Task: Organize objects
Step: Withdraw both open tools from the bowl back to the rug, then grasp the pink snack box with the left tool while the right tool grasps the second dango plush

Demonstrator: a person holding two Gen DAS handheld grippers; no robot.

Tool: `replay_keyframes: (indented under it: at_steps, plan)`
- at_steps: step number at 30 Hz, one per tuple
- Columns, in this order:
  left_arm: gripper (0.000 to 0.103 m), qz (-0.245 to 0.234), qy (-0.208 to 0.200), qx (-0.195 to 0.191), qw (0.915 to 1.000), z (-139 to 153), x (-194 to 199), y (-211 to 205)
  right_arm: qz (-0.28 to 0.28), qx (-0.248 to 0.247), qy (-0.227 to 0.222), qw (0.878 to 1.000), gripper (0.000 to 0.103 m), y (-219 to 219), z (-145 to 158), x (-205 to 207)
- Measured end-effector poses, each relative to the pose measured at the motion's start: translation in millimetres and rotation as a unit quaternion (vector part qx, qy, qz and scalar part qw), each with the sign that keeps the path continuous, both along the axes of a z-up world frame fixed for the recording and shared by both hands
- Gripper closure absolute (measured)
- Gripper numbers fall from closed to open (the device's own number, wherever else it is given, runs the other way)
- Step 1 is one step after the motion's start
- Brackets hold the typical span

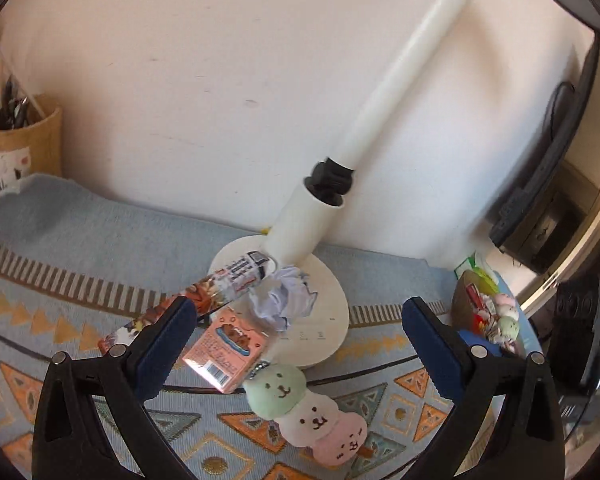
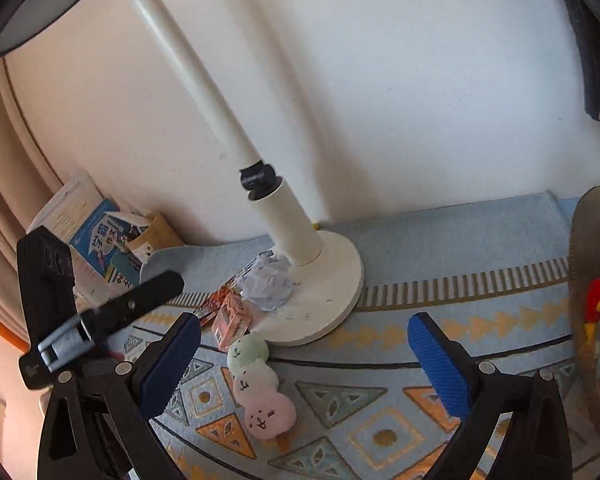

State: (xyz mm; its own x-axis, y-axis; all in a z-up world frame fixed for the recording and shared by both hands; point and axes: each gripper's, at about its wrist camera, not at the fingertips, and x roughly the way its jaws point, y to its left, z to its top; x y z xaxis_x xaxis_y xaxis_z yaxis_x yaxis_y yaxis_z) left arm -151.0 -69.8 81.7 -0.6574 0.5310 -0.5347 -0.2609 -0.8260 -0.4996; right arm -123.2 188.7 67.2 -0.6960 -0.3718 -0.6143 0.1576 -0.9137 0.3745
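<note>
We judge the tidying as partly done: a basket (image 1: 466, 300) at the right already holds small toys, but a plush dango charm (image 1: 306, 412), a pink carton (image 1: 220, 354), a crumpled paper ball (image 1: 282, 300) and a long glossy packet (image 1: 188, 304) lie by the lamp base (image 1: 324, 320) on the woven surface (image 1: 80, 248). Our left gripper (image 1: 300, 344) and right gripper (image 2: 304, 356) both have jaws spread, empty.

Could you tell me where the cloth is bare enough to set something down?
The patterned cloth lies bare between the lamp base and the basket, and in front, right of the plush toy. Left of the base it is crowded: crumpled paper, pink box, snack packet.
</note>
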Motion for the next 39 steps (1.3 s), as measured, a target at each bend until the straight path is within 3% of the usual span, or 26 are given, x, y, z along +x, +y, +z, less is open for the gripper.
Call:
replay_keyframes:
  at_steps: [2,3,9,13,14,19,20,21,23,27,30,33,35,39]
  plan:
    - [0.000,0.013,-0.015,0.033,0.9993,-7.5,-4.5,-21.1,0.030,0.032,-0.003,0.999,0.000,-29.6,-19.4,0.2]
    - [0.000,0.014,-0.017,0.031,0.9993,-11.8,-7.0,-22.0,0.045,0.053,-0.002,0.998,0.000,-44.1,-26.8,0.0]
    - [0.000,-0.004,-0.013,-0.060,0.9981,-24.1,-2.9,-11.6,0.110,0.164,0.004,0.980,0.000,-99.9,-57.7,-3.5]
    - [0.000,-0.046,-0.012,-0.063,0.9969,-34.4,-7.1,-1.0,0.122,0.195,-0.061,0.971,0.000,-111.0,-86.4,-15.8]
    - [0.001,-0.049,-0.018,-0.055,0.9971,-38.3,-9.1,-0.5,0.114,0.217,-0.049,0.968,0.000,-113.9,-88.5,-14.6]
    - [0.000,-0.044,-0.039,-0.042,0.9974,-52.2,-17.5,-4.4,0.107,0.205,-0.051,0.972,0.000,-106.6,-95.9,-17.7]
    - [0.000,-0.041,-0.041,-0.040,0.9975,-53.0,-17.3,-7.4,0.098,0.202,-0.049,0.973,0.005,-103.7,-96.3,-16.7]
    - [0.000,-0.039,-0.045,-0.036,0.9976,-54.8,-18.2,-9.4,0.083,0.202,-0.043,0.975,0.024,-99.4,-95.2,-15.0]
    - [0.000,-0.036,-0.051,-0.029,0.9976,-58.9,-20.1,-11.4,0.054,0.185,-0.035,0.981,0.049,-86.4,-93.5,-12.8]
    - [0.000,-0.043,-0.054,-0.045,0.9966,-62.2,-20.6,-6.9,0.049,0.147,-0.041,0.987,0.050,-64.3,-96.5,-9.0]
    - [0.000,-0.051,-0.048,-0.058,0.9958,-61.9,-19.1,-1.0,0.008,0.131,-0.036,0.991,0.050,-33.0,-89.6,-6.3]
    - [0.000,-0.056,-0.050,-0.054,0.9957,-63.1,-20.9,2.4,-0.043,0.063,-0.038,0.996,0.049,11.8,-81.5,-11.9]
    - [0.000,-0.056,-0.048,-0.051,0.9960,-62.9,-22.8,2.5,-0.068,0.025,-0.047,0.996,0.049,33.1,-84.7,-9.6]
    - [0.001,-0.053,-0.045,-0.079,0.9944,-62.0,-26.4,10.7,-0.086,0.004,-0.055,0.995,0.049,47.7,-88.3,-5.3]
